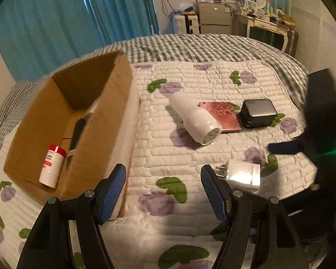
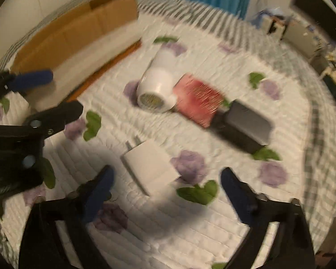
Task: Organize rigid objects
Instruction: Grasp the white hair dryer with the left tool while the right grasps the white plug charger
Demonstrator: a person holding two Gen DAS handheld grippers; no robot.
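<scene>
On the quilted bed (image 1: 190,168), four rigid things lie loose: a white plug adapter (image 2: 149,168), a white cylindrical device (image 1: 194,121), a pink flat case (image 1: 224,116) and a black charger block (image 1: 257,113). The cardboard box (image 1: 67,116) stands at the left edge of the quilt and already holds a red-capped white bottle (image 1: 51,165) and a dark slim object (image 1: 77,132).

Both tongs are spread wide and hold nothing. The right tongs (image 2: 165,192) hang just above the plug adapter, which sits between and slightly ahead of their tips, so this looks like the next pick. To do it well, I would judge: square the pads to the adapter's flat sides, keep clear of the prongs, and press down little, since the quilt gives.

The left tongs (image 1: 163,190) hover beside the box's near corner. Their view alone shows inside the box; the right view, blurred, shows only the box's outer wall, but gives the adapter's full outline and the left tongs from the side.
</scene>
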